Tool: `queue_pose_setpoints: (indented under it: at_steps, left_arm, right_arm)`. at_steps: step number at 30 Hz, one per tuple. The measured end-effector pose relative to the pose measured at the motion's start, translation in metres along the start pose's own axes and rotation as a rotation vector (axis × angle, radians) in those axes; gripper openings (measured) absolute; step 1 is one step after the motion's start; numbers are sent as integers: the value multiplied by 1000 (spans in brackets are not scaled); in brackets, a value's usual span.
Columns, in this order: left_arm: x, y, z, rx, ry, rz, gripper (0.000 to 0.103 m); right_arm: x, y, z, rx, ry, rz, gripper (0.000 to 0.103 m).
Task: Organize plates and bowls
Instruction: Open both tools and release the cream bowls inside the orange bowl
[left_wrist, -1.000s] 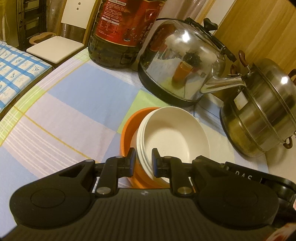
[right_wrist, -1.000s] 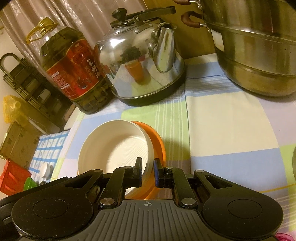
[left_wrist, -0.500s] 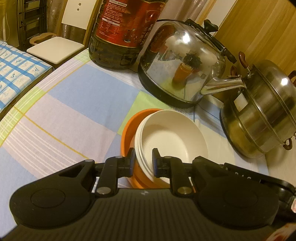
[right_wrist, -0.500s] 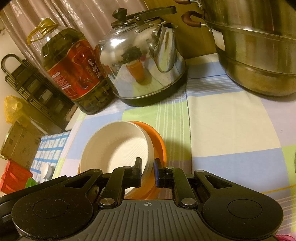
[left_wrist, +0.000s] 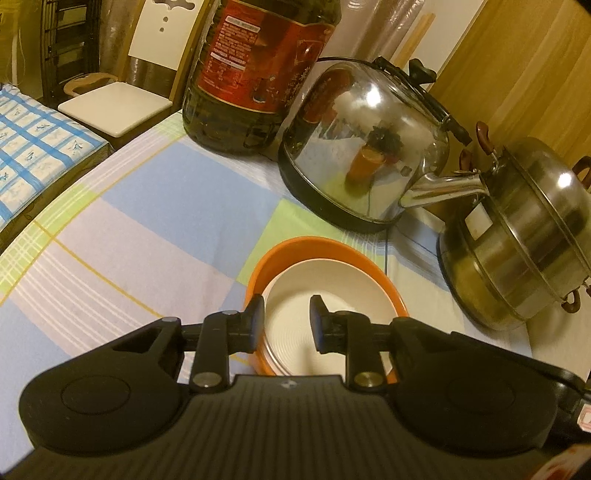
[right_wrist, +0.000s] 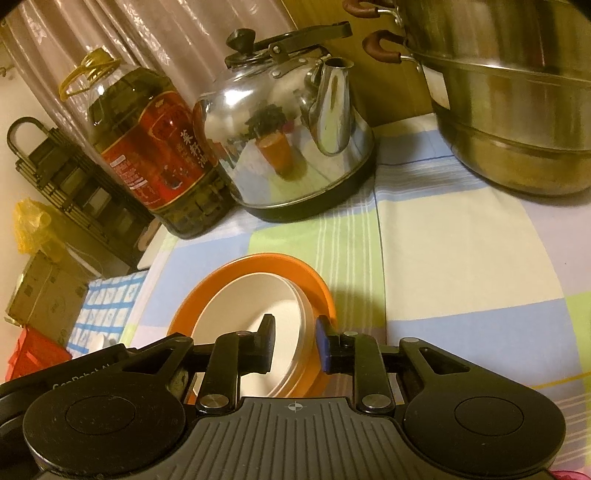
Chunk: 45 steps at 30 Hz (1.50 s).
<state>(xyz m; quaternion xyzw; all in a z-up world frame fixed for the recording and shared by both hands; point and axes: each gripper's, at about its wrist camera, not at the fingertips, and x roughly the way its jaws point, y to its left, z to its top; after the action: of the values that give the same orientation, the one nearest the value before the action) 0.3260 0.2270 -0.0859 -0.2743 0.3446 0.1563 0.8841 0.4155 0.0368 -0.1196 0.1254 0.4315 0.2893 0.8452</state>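
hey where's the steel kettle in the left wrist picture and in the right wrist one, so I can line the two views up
Left wrist: the steel kettle sits upper centre-right, spout pointing right toward the steamer pot.
Right wrist: the steel kettle sits upper centre, spout facing the camera.
Shared landmark: the red-labelled oil bottle stands just left of the kettle in both.

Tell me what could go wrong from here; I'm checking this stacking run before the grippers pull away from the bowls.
1. The white bowl sits off-centre in the orange bowl, so it may rock.
2. The left gripper and right gripper each straddle the white rim with jaws open; lifting out at an angle could snag it and drag the stack.
3. The kettle and steel pot stand near; a wide swing could hit them.
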Motion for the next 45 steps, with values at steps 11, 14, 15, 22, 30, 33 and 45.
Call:
queue_pose_setpoints:
  at_steps: [11,14,15,22,30,33,45]
  left_arm:
    - [-7,8,4,-49,-42,1,26]
    - [-7,8,4,-49,-41,-3,26]
    - [-7,7,4,-48,-41,-4,26]
    - [-6,8,3,-53,-37,-8,26]
    - [-6,8,3,-51,-39,-11,26]
    - [-5,7,3,-49,-39,-12,26]
    - [-5,7,3,-49,-40,-12,26]
  right_arm:
    - [-14,-3,6,54,-58,51,23]
    - [-6,-3,4,54,-26,45,22]
    - [-3,-4,2,53,-15,39,21]
    - [4,-6,0,52,5,24,21]
    - [1,-7,2,79,-34,49,21]
    - [0,-7,3,88,-42,64,21]
    - [5,-8,3,93,-29,50,21]
